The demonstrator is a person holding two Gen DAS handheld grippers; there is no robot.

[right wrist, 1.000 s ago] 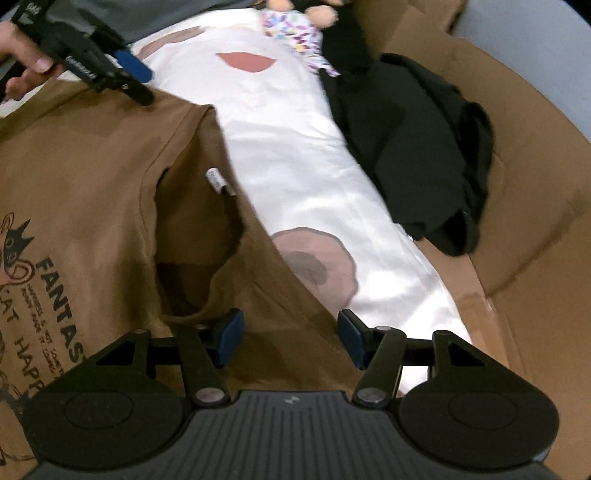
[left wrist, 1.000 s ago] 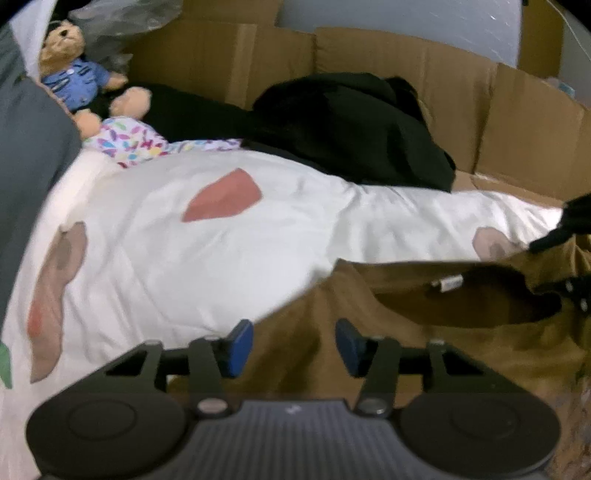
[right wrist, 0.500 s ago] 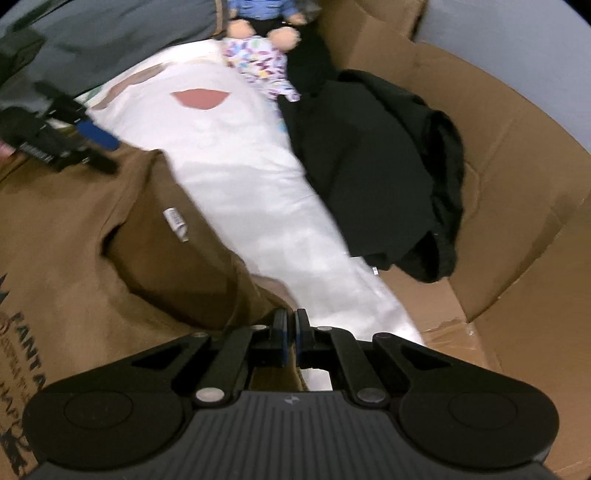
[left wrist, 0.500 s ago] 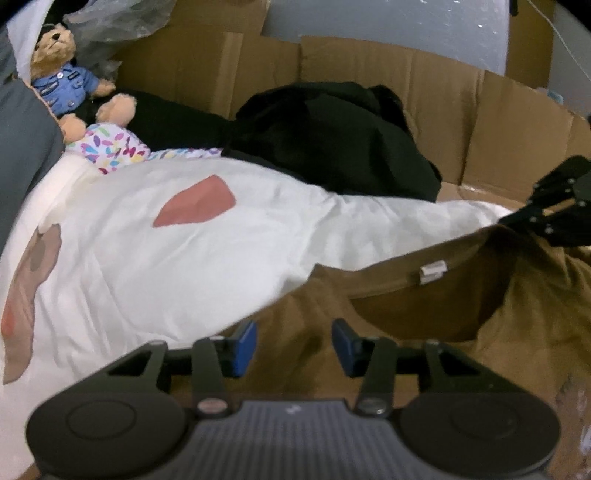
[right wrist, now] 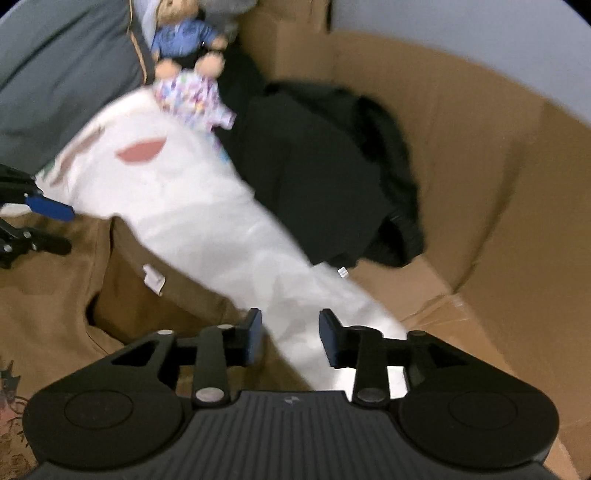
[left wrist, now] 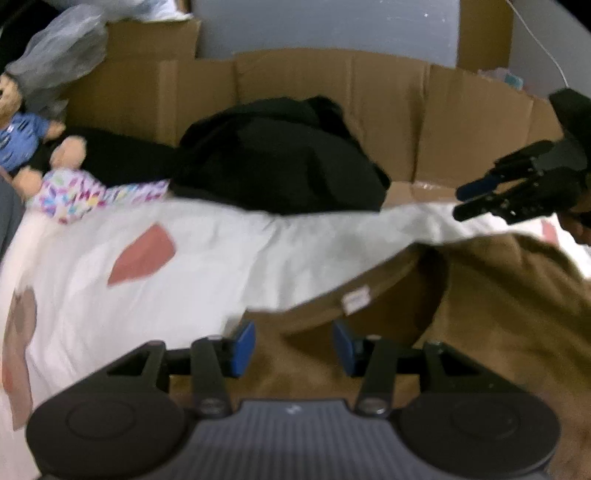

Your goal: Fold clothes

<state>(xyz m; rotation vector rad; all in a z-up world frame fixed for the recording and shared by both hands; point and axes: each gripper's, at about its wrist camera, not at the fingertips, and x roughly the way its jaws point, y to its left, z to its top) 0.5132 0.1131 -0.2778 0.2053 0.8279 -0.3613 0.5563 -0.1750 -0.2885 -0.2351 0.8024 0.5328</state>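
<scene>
Hovering part-open, both empty: left gripper (left wrist: 293,345) over brown shirt (left wrist: 498,314), its collar at 1 o'clock; right gripper (right wrist: 290,338), jaws just reopening, probably risking pinching white sheet (right wrist: 207,221) instead.

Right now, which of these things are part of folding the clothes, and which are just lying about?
Part of the job:
- brown T-shirt
- left gripper, open above the shirt
- right gripper, jaws just opened, nothing between them

Just lying about:
- teddy bear
- black clothing
- white bedding
- cardboard walls
- colourful patterned garment
</scene>
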